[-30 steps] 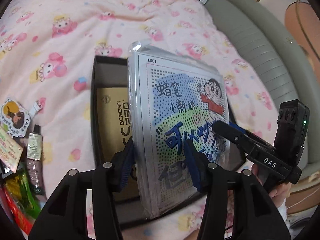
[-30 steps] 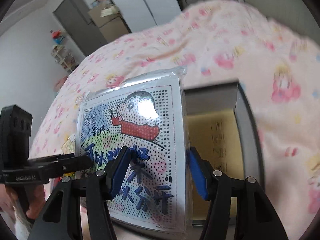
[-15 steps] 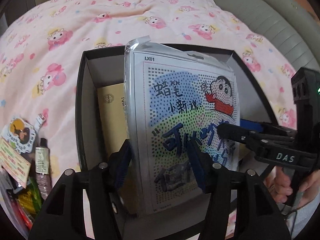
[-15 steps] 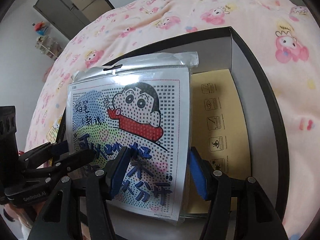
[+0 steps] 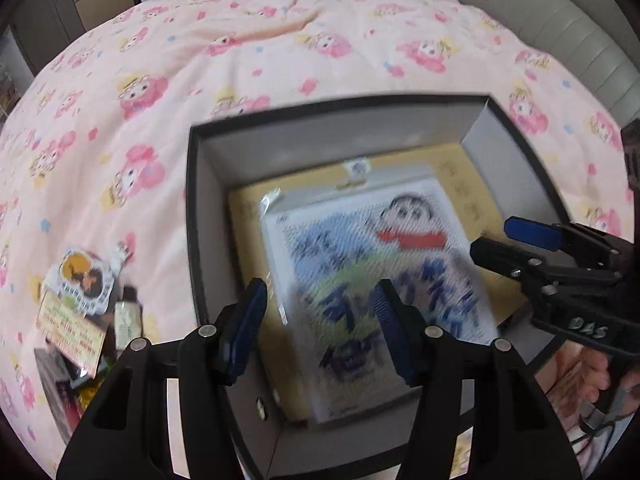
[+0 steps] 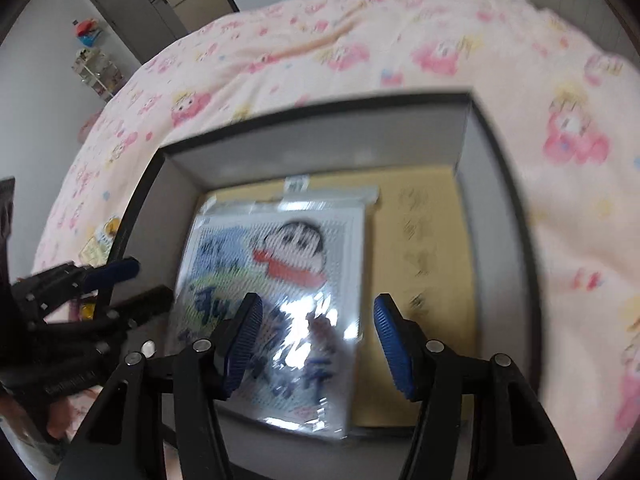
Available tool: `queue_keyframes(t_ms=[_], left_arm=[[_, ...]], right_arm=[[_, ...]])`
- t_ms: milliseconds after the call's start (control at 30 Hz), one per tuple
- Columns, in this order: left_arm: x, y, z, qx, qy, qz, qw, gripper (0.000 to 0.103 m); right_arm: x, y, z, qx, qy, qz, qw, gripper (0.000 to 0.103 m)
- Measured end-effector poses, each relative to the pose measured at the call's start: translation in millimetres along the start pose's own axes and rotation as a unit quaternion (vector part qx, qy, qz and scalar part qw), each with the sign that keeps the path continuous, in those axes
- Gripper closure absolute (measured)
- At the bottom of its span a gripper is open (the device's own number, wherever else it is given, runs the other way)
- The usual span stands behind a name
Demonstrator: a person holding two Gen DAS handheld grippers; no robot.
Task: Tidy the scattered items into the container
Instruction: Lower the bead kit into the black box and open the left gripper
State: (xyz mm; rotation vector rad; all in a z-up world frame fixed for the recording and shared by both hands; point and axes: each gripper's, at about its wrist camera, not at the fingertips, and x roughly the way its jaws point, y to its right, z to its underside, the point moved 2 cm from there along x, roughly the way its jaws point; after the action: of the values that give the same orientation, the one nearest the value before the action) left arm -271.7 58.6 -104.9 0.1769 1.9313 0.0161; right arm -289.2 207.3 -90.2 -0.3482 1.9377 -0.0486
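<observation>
This is a bedroom in a home. A big soft bed lies out in front of the claw, under a pink blanket [image 5: 248,40] with little cartoon bunnies on it. A padded grey bed edge [image 5: 560,32] curves far off to the right. Far back on the left stand a grey wardrobe [image 6: 132,12] and a small shelf of toys [image 6: 96,68].

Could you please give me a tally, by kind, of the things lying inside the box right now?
Bagged cartoon bead-art kit: 1
Yellow-brown flat carton under it: 1
Total inside the black box: 2
</observation>
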Motion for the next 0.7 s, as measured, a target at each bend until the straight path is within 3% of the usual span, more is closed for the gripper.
queue_keyframes(t_ms=[100, 267, 533, 633, 700], left_arm=[[13, 2, -14, -0.012, -0.024, 0.004, 0.9996, 0.048], [19, 2, -11, -0.01, -0.015, -0.004, 0.9998, 0.049], [3, -13, -3, -0.027, -0.001, 0.022, 0.9994, 0.049], [3, -21, -2, -0.038, -0.003, 0.035, 0.9987, 0.049], [4, -24, -1, -0.043, -0.005, 0.041, 0.9982, 0.049]], right_arm=[[19, 4, -13, -0.005, -0.037, 0.033, 0.999, 0.048], [35, 9, -7, 0.011, -0.072, 0.012, 0.997, 0.048], [53, -25, 8, -0.043, -0.118, 0.012, 0.992, 0.046], [51, -31, 7, -0.02, -0.122, -0.051, 0.991, 0.045], [47, -33, 6, -0.022, -0.111, -0.064, 0.991, 0.044]])
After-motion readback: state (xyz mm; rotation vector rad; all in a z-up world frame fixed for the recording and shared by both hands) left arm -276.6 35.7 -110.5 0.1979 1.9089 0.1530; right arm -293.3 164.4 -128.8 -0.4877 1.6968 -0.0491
